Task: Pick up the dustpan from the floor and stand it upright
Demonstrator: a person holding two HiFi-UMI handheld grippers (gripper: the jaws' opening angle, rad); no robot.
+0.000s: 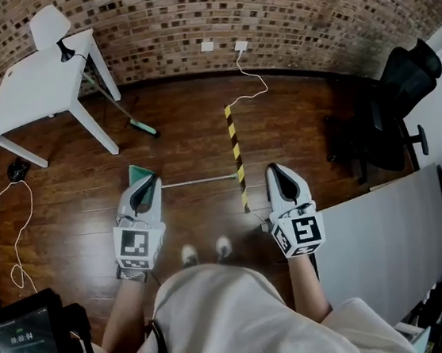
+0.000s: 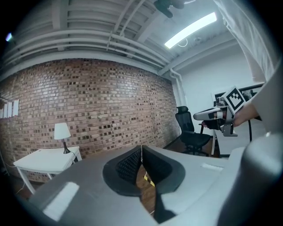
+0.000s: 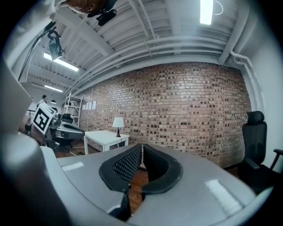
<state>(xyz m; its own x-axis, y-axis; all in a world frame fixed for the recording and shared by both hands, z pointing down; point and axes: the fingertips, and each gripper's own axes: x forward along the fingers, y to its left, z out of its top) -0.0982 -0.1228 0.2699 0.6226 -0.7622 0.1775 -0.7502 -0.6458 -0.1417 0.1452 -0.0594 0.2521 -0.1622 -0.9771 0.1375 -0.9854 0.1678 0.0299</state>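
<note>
The dustpan [image 1: 138, 174] lies flat on the wooden floor, a green pan with a long thin silver handle [image 1: 199, 181] running to the right. My left gripper [image 1: 153, 180] is held over the pan's right side in the head view and hides part of it; its jaws meet at the tips with nothing between them [image 2: 141, 148]. Over the floor just right of the handle's far end, my right gripper [image 1: 275, 168] has its jaws closed to a thin slit and holds nothing [image 3: 142, 146]. Both grippers point nearly level towards the brick wall, well above the floor.
A strip of yellow-and-black tape [image 1: 236, 154] crosses the floor by the handle's end. A broom [image 1: 121, 112] leans on a white table [image 1: 34, 87] with a lamp [image 1: 49, 26] at the back left. An office chair [image 1: 395, 98] and a white panel [image 1: 380, 232] stand at the right. Cables [image 1: 14, 213] lie at the left.
</note>
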